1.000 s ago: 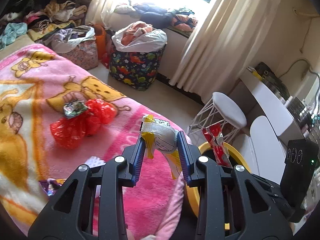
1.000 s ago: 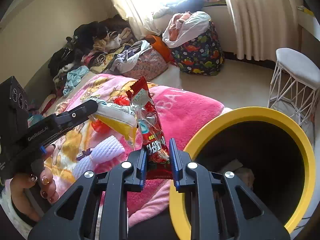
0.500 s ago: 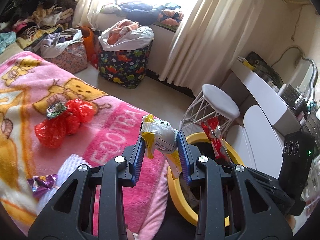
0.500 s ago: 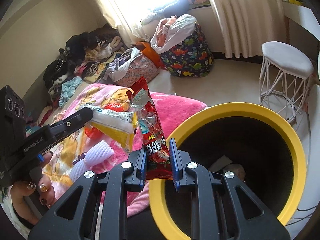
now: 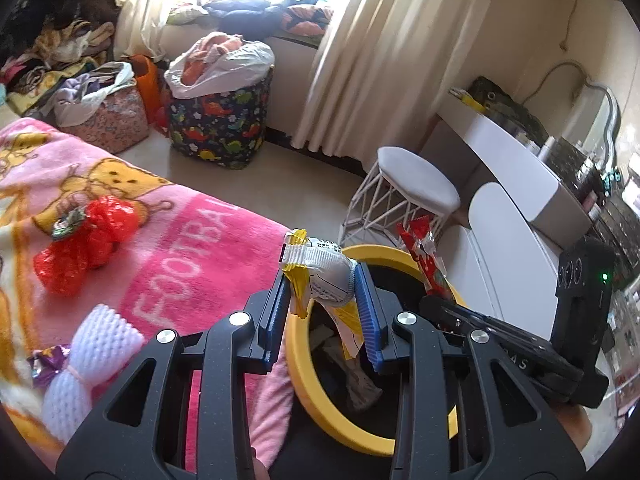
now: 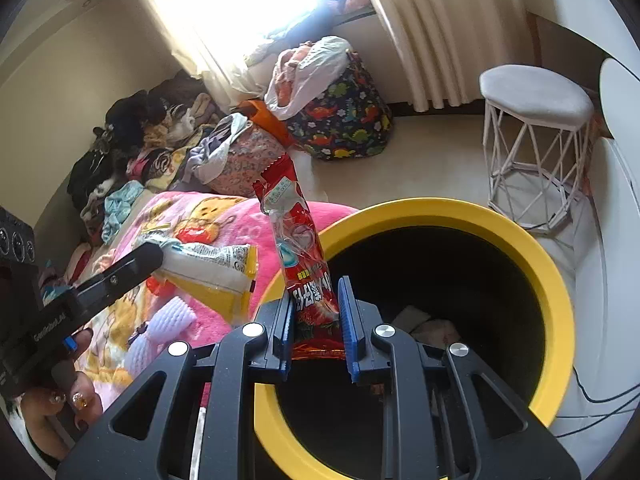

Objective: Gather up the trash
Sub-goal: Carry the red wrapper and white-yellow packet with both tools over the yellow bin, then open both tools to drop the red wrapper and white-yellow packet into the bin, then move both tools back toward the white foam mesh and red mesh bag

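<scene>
A yellow-rimmed bin (image 6: 556, 280) with a dark inside fills the lower right of the right wrist view, crumpled paper scraps (image 6: 432, 326) lying at its bottom. Over its near rim the right gripper (image 6: 316, 332) clamps the lower end of a red snack wrapper (image 6: 302, 240), which stands upright. The left gripper (image 5: 322, 300) pinches a white-and-yellow wrapper (image 5: 320, 264) just above the bin's rim (centre of the left wrist view). Left of the bin, on a pink cartoon blanket (image 5: 192, 240), lie a red plastic bag (image 5: 84, 236), a white foam net (image 5: 80, 364) and a purple candy wrapper (image 5: 44, 362). A white stool (image 6: 536, 120) stands beyond the bin, and a dinosaur-print basket (image 6: 344, 116) stuffed with clothes sits by the curtains (image 6: 412, 32).
</scene>
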A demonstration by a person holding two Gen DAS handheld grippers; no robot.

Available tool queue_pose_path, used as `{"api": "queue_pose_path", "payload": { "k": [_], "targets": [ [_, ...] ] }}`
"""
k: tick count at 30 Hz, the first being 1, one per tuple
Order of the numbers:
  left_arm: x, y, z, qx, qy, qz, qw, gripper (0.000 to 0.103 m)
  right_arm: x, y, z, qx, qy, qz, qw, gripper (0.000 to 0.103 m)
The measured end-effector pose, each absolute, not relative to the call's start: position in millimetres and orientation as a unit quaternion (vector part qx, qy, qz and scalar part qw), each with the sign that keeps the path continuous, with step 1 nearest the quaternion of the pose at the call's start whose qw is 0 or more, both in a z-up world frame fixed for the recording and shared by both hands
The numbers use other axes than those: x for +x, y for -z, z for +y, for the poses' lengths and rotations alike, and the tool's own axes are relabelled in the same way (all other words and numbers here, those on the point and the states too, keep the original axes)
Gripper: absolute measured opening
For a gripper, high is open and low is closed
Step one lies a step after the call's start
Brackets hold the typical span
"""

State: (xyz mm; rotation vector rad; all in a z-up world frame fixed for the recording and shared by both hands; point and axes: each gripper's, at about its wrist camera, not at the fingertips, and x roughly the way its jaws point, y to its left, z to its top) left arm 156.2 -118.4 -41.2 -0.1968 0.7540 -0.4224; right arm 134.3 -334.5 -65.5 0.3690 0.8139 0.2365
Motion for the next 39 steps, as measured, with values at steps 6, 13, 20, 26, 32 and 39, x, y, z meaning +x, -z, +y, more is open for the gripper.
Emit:
{"api": "queue_pose_path", "payload": {
  "k": [6,13,20,26,32,39],
  "targets": [
    [154,48,-138,-0.083,0.221,0.373,0.897,0.026,130,74,-354,0.194,-0.095,0.399,0.891,0.02],
    [151,56,-159,-0.067,0.241,0.38,0.89,0.026,127,82,-370,0.209,-0.08,0.404,0.887,0.021],
    [152,62,-167,-0.066,0.254,0.388,0.883,0.059,124,89,-384,0.242,-0.065,0.407,0.878,0.041],
    [151,60,-151,-0.071,0.22,0.379,0.896,0.092,123,92,-389,0.246,-0.054,0.41,0.877,0.054],
    [152,58,-128,-0.079,0.19,0.374,0.904,0.092,124,87,-366,0.228,-0.075,0.409,0.881,0.057],
    [148,55,-101,-0.086,0.16,0.363,0.914,0.092,128,76,-331,0.202,-0.109,0.405,0.885,0.064]
  ]
}}
